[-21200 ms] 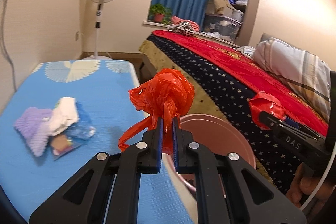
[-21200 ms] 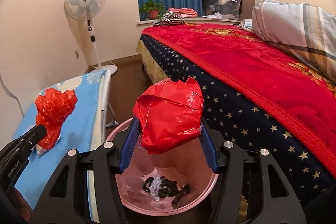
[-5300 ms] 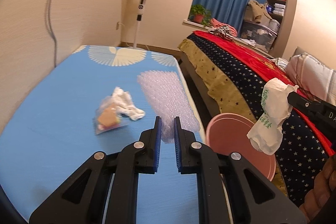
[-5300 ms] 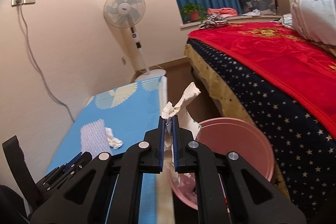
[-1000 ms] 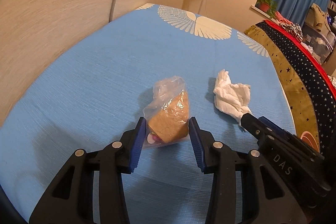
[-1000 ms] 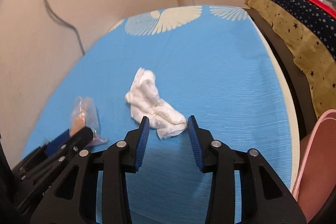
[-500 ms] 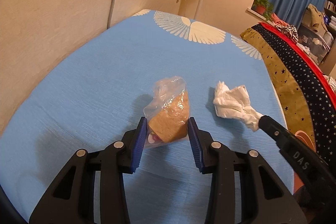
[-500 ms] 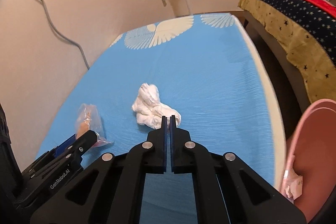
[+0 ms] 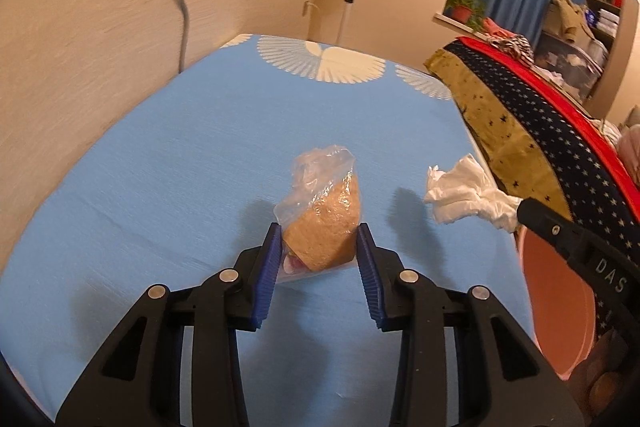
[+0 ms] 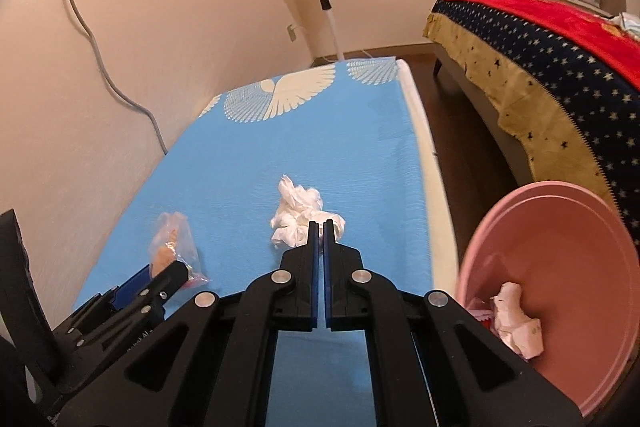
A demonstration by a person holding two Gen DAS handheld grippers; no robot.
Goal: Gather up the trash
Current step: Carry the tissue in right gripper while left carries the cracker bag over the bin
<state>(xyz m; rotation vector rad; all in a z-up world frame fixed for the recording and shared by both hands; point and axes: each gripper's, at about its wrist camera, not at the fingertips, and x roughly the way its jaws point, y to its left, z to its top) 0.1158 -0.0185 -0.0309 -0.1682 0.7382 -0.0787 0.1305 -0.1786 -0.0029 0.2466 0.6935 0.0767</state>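
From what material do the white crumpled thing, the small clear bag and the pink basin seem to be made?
White crumpled thing: probably tissue paper; matte, soft irregular folds, torn-looking edges.
Small clear bag: thin glossy plastic film; see-through and wrinkled, with highlights. Its brown grainy content cannot be identified.
Pink basin: likely moulded plastic; smooth, even colour, slight sheen, rolled rim.

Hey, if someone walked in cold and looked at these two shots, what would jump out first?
Probably the clear plastic bag of brown crumbs, clamped between the left tool's blue pads over the bright blue cover. Next, the crumpled white tissue pinched at the right tool's tips, and the big pink basin low on the right, with white waste already inside.
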